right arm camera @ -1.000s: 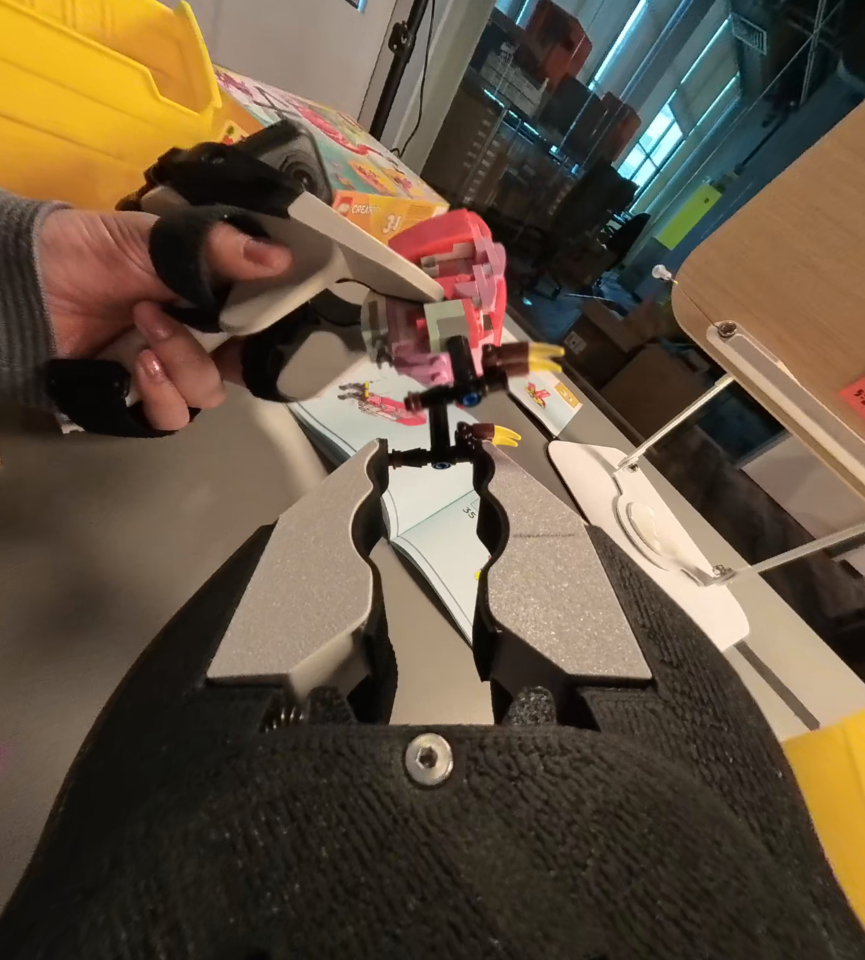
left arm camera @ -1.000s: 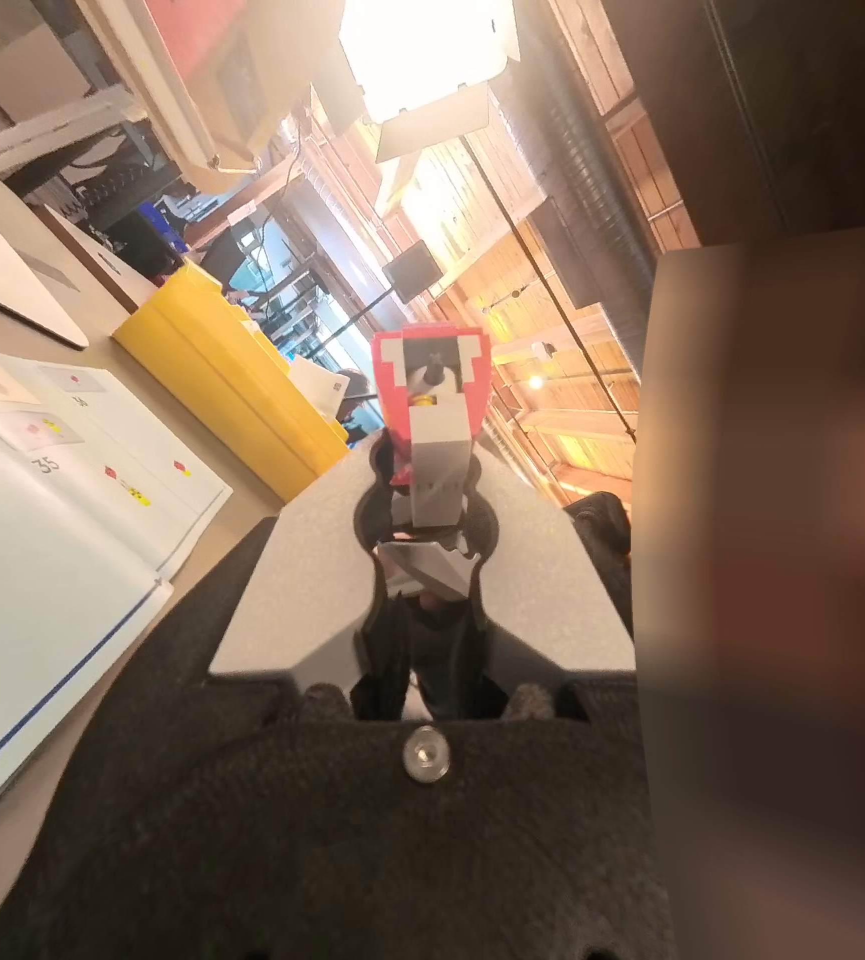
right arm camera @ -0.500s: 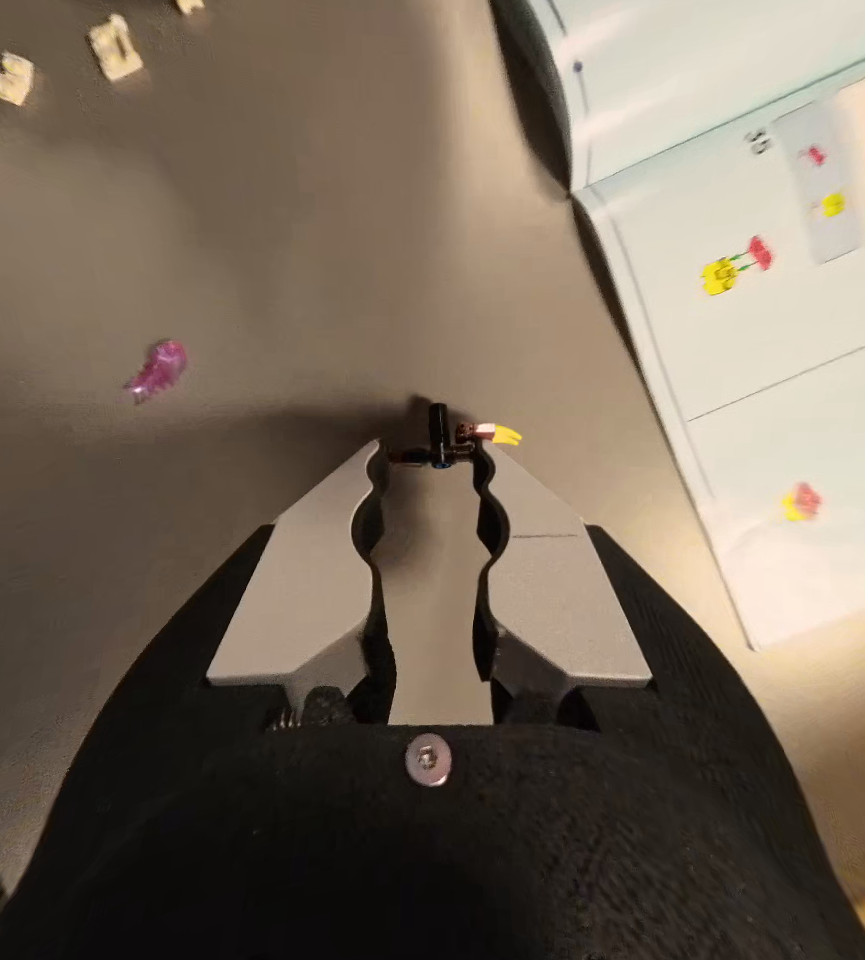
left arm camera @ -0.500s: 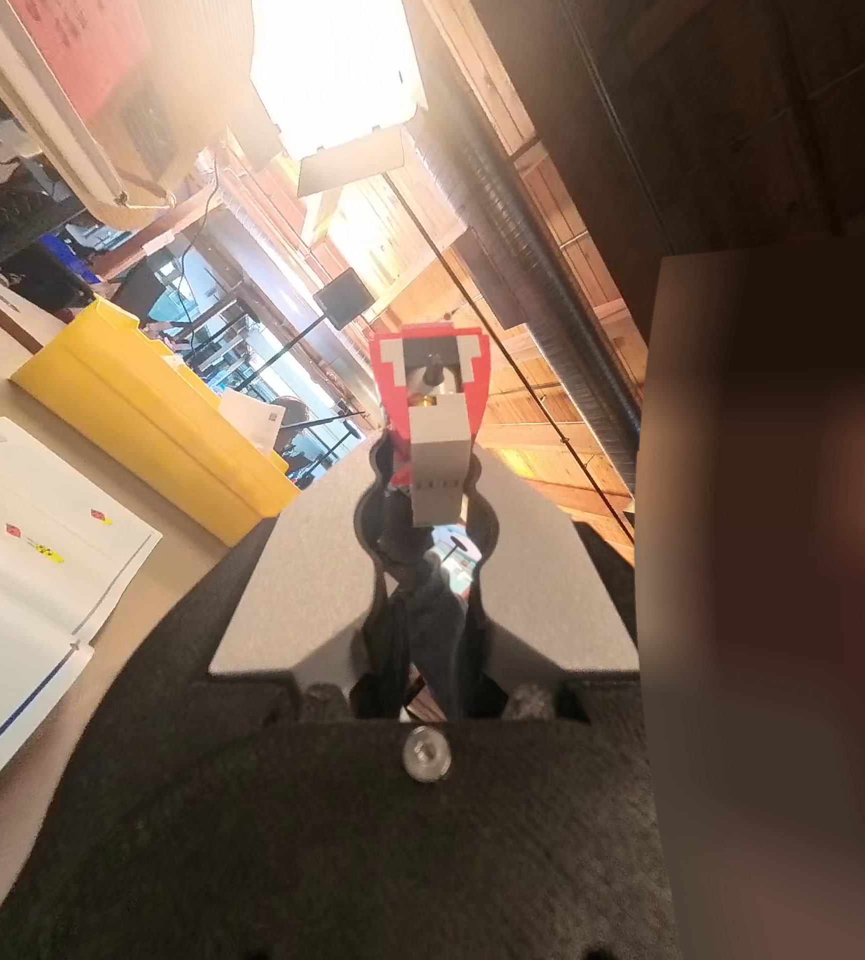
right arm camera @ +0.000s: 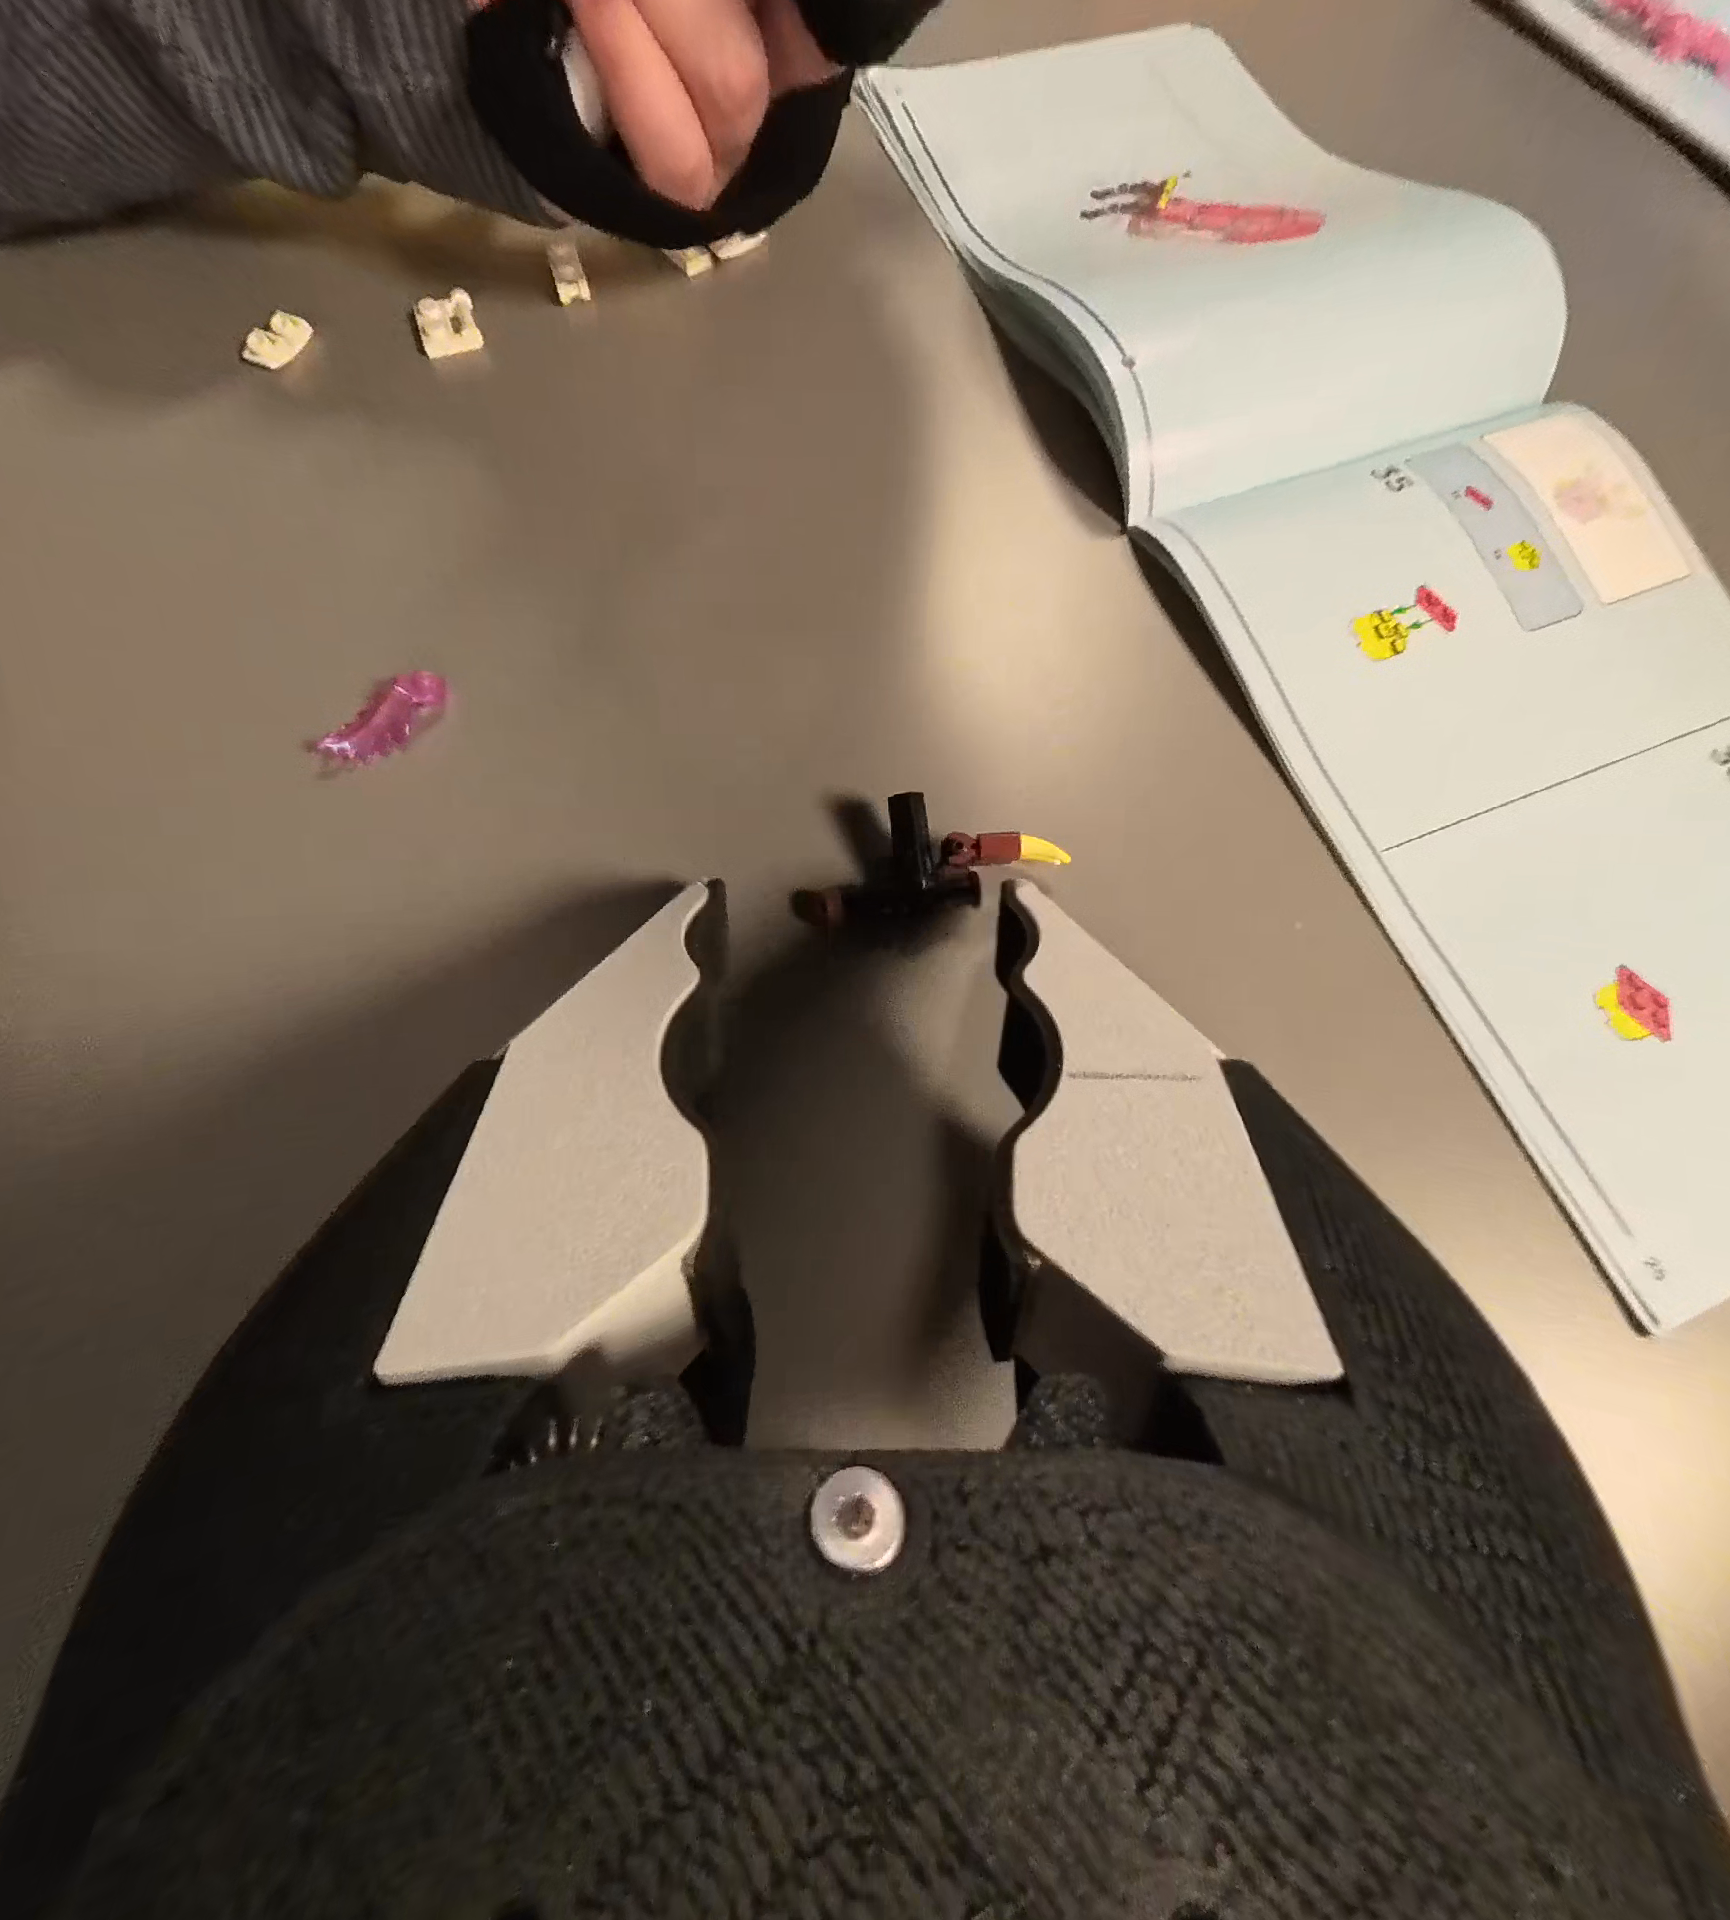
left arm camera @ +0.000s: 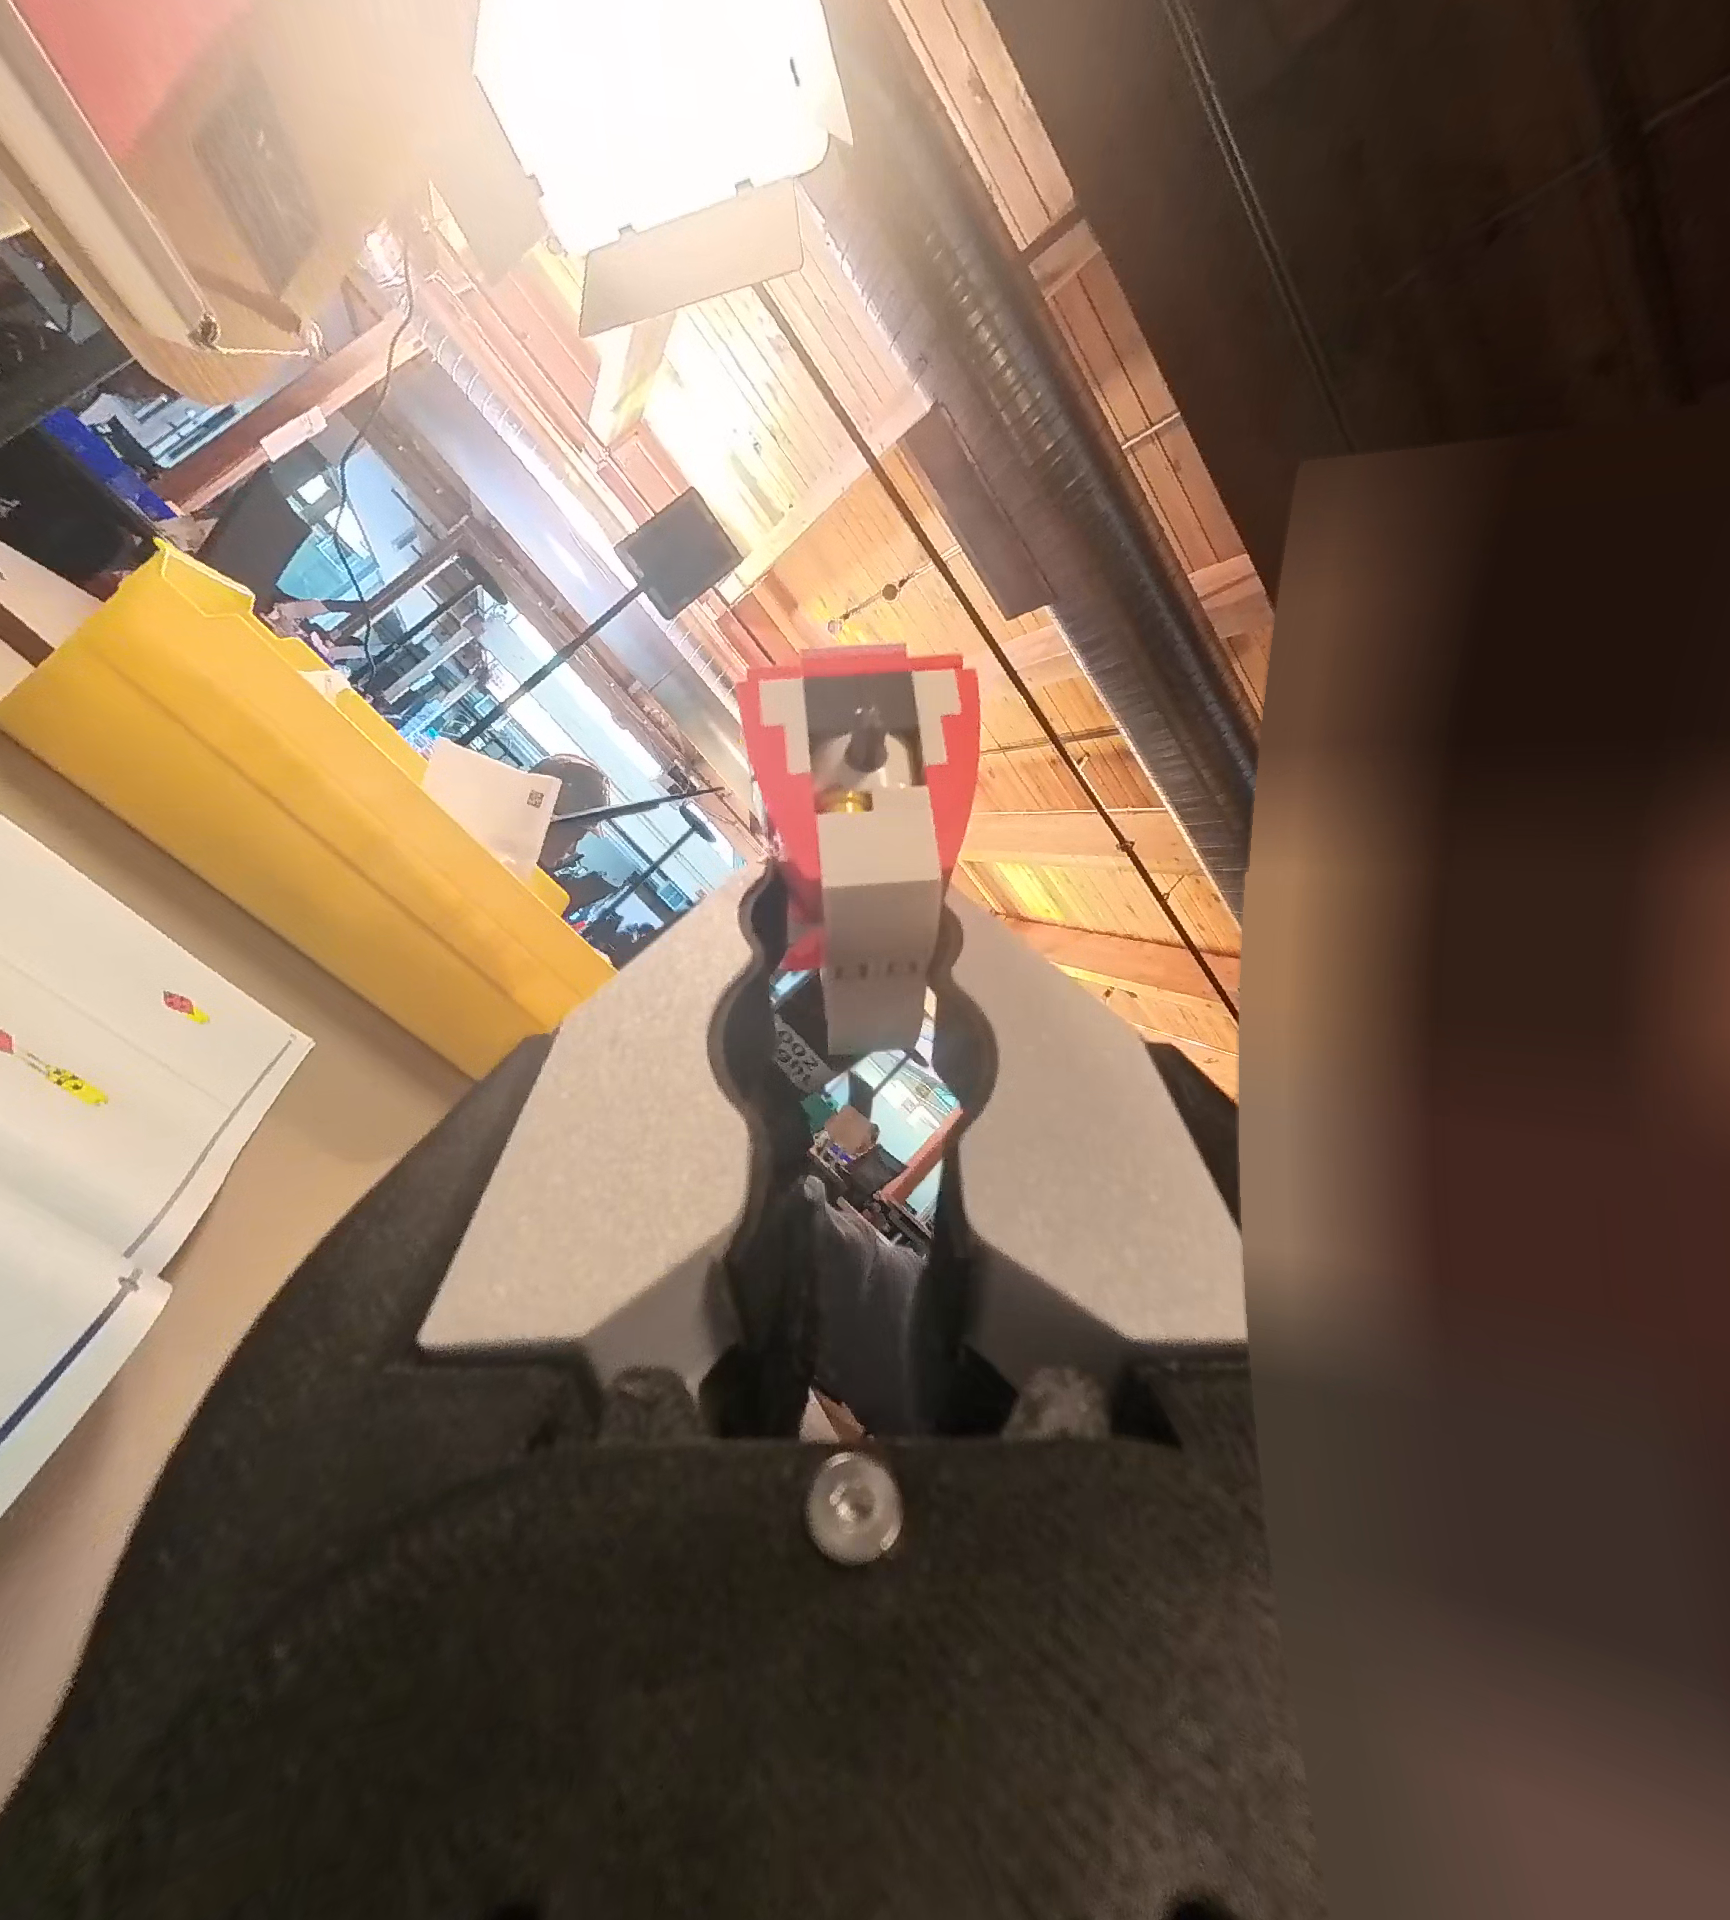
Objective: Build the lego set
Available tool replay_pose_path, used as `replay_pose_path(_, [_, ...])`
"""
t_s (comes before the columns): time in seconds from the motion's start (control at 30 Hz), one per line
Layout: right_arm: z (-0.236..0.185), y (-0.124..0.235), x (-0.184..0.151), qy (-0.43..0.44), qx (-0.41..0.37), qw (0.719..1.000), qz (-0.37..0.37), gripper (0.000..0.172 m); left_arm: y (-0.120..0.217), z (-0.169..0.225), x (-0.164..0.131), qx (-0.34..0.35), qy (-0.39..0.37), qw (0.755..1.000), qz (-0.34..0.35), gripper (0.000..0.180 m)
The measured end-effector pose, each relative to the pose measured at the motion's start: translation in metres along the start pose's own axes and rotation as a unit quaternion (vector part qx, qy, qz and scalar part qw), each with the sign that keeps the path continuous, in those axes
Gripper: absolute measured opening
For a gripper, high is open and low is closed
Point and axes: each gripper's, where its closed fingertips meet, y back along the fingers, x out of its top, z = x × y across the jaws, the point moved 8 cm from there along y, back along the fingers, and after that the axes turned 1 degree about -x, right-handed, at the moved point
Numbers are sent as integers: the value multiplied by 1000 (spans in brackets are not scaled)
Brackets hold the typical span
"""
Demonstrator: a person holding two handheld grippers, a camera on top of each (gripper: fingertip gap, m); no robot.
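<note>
Wood-ceilinged workshop, grey tabletop (right arm camera: 632, 540): left gripper (left arm camera: 861, 935) clamps a red-and-grey brick model (left arm camera: 866, 810); right gripper (right arm camera: 856, 899) gapes, black claw piece (right arm camera: 918, 868) at twelve o'clock.

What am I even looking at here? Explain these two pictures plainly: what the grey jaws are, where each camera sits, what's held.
No robot: a person holds a hand-held gripper in each hand, and a camera on each looks forward along its two grey fingers.

The left hand-held gripper points up toward the ceiling and clamps a red and grey brick model. A yellow bin and an open booklet lie on the table beside it.

The right hand-held gripper looks down at the table, jaws apart. A small black piece with a yellow claw lies at its tips, ungripped. Nearby: a purple piece, cream bricks, the booklet.
</note>
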Motion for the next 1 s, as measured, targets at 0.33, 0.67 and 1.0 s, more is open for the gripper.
replay_pose_path(0.33, [10,-5,-2,13,48,999,-18,43,-1,-1,-2,-1,4,1000,-7,23])
replay_pose_path(0.67, [13,-6,-1,14,34,999,-18,30,-2,-3,-5,-2,10,1000,-10,23])
replay_pose_path(1.0, [7,6,28,-24,-61,998,-8,29,-19,-11,-28,165,-116,964,-174,23])
